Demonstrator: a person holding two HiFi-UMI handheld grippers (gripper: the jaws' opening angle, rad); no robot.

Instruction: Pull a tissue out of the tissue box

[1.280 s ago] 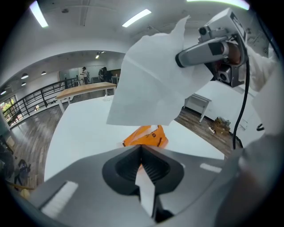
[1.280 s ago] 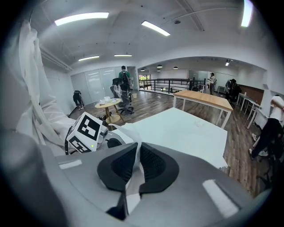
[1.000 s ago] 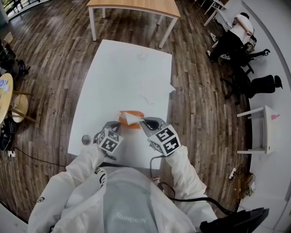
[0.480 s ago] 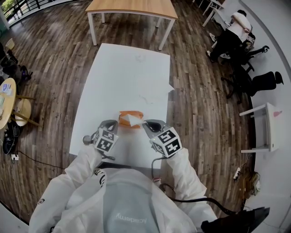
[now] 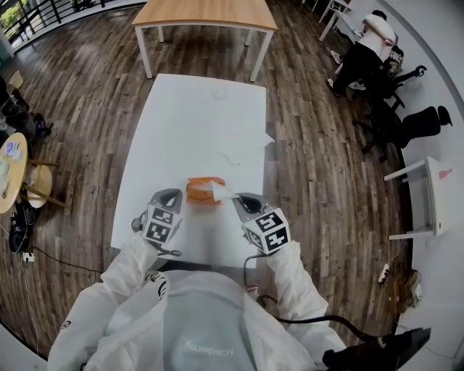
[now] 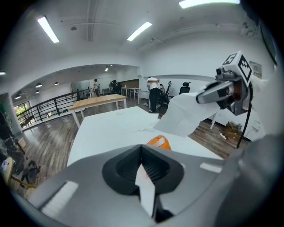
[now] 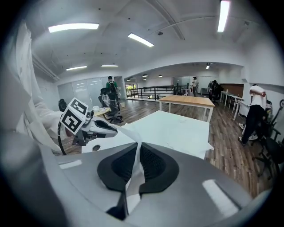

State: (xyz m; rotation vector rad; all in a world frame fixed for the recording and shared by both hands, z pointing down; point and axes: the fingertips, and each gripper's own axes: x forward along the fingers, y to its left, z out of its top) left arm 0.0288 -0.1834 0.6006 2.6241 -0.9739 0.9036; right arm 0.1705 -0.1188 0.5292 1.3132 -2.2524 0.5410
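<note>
An orange tissue box [image 5: 197, 191] lies near the front of the white table [image 5: 188, 123]. A white tissue [image 5: 220, 190] stretches from its slot to my right gripper [image 5: 238, 199], which is shut on it. In the right gripper view the sheet [image 7: 132, 175] is pinched between the jaws of the right gripper [image 7: 133, 155]. My left gripper [image 5: 172, 196] hovers just left of the box, jaws together with a thin white sliver [image 6: 145, 184] between them. From the left gripper view the box [image 6: 158, 142] shows beyond the jaws and the tissue [image 6: 182, 116] hangs from the right gripper [image 6: 205, 95].
Loose tissues [image 5: 239, 152] lie further up the table, some at its right edge. A wooden table [image 5: 203, 11] stands beyond. A round side table [image 5: 7, 156] is at left. A seated person [image 5: 370, 43] and office chairs are at upper right, a white stool [image 5: 428, 196] at right.
The right gripper has drawn back toward me and to the right, stretching the tissue further out of the box. The left gripper has risen and drifted left, away from the box.
</note>
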